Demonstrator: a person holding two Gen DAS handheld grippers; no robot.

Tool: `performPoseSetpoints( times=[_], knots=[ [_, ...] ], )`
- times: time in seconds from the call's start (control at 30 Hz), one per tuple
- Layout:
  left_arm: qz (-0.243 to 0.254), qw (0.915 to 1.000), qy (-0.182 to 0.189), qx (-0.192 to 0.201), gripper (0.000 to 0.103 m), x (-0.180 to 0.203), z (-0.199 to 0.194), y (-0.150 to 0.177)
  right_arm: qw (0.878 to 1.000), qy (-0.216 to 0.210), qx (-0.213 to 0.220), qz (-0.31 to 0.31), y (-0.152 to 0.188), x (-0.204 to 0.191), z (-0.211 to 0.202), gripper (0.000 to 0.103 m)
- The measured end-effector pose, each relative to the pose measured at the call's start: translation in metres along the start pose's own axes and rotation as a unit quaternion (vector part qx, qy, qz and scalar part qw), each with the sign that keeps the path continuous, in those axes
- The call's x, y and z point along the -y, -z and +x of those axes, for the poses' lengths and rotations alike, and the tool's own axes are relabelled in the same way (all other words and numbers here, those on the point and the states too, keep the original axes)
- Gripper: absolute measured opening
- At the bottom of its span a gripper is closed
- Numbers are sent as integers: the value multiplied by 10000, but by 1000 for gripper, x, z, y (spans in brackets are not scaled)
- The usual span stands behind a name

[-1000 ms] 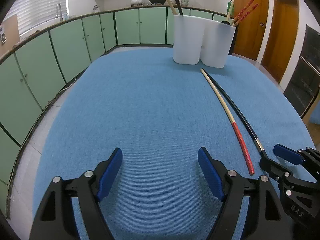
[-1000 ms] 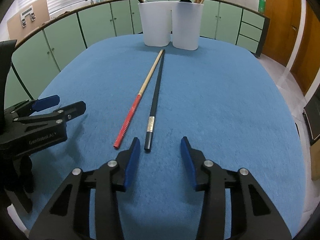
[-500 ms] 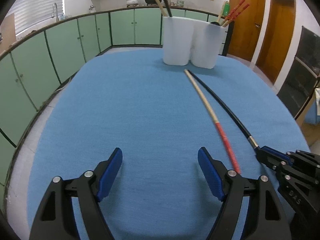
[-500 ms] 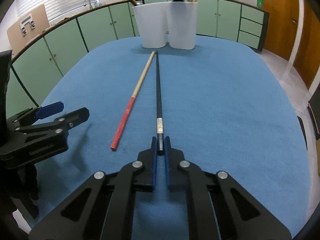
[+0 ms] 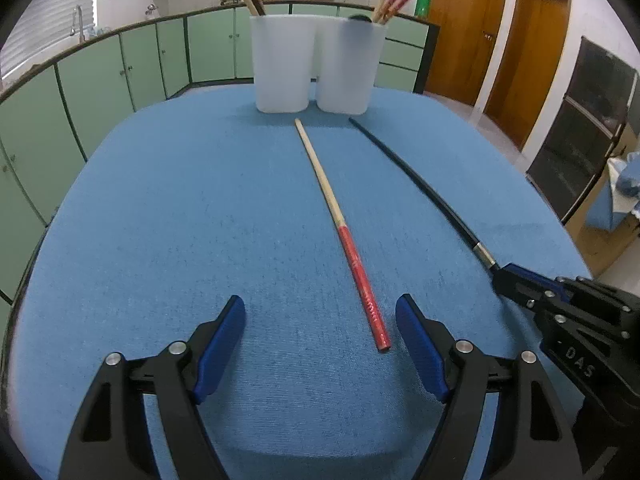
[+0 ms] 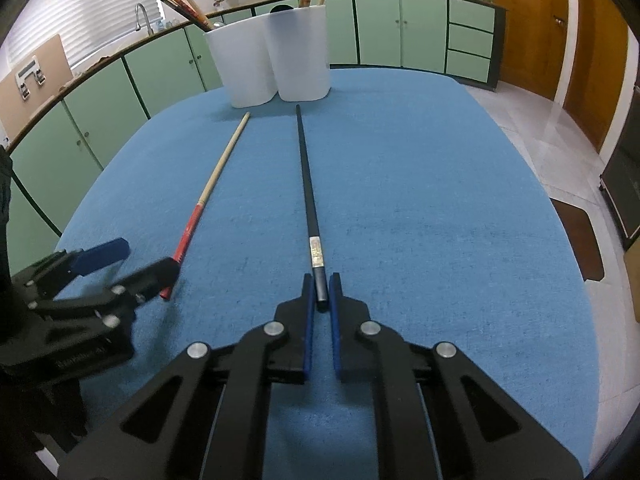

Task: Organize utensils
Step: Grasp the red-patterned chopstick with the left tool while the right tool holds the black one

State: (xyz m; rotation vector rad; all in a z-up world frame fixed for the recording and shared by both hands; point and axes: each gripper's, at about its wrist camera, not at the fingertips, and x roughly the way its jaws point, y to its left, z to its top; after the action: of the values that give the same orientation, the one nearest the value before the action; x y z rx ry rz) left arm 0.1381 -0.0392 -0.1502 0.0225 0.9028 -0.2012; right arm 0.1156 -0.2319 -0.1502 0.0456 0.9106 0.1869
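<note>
Since a second ago the right hand-held gripper (image 6: 322, 292) has clamped down on the near end of the black chopstick (image 6: 306, 178), where before its jaws stood apart around it, and the two sticks that lay touching at their far tips are now spread apart. That black chopstick runs straight away from the blue pads towards the two white holders (image 6: 276, 60), its far tip stopping just short of them. One stick gripped, then.

Over to the left hand-held gripper (image 5: 320, 344): jaws wide open, nothing between the pads, and it has slid across so the red end of the red-and-wood chopstick (image 5: 340, 228) now sits just inside its right-hand finger (image 5: 420, 348). That stick lies flat on the blue table (image 5: 200, 220), untouched, pale end pointing at the holders.

So, two loose chopsticks on the cloth, side by side, well apart at the near ends and closer at the far ends. Two white holders stand touching each other at the far edge, each with several sticks already poking out; the exact count in each is hard to read from here.
</note>
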Motion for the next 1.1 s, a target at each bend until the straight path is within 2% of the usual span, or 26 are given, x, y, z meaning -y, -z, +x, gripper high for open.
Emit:
performPoseSetpoints(
  times=[0.07, 0.17, 0.23, 0.47, 0.53, 0.6, 0.83, 1.1],
  knots=[
    [31, 10000, -47, -9, 75, 2, 1, 0, 10000, -17, 1, 13, 0, 0, 0, 7],
    [41, 9999, -152, -8, 67, 2, 1, 0, 10000, -40, -1, 26, 0, 0, 1, 7],
    [29, 9998, -175, 21, 55, 1, 0, 1, 10000, -52, 2, 25, 0, 0, 1, 8],
    [20, 9998, -198, 85, 25, 1, -4, 2, 9999, -103, 11, 49, 1, 1, 1, 8],
    [75, 9998, -152, 90, 11, 3, -4, 1, 10000, -90, 13, 39, 1, 1, 1, 8],
    [101, 9998, -140, 88, 6, 4, -4, 1, 10000, -83, 13, 31, 1, 2, 1, 8],
    [41, 9999, -71, 134, 6, 2, -7, 1, 9999, -132, 88, 23, 1, 1, -3, 6],
    [99, 9985, -93, 534, 6, -1, -38, -5, 9988, -145, 450, -108, -6, -4, -30, 6]
  ],
)
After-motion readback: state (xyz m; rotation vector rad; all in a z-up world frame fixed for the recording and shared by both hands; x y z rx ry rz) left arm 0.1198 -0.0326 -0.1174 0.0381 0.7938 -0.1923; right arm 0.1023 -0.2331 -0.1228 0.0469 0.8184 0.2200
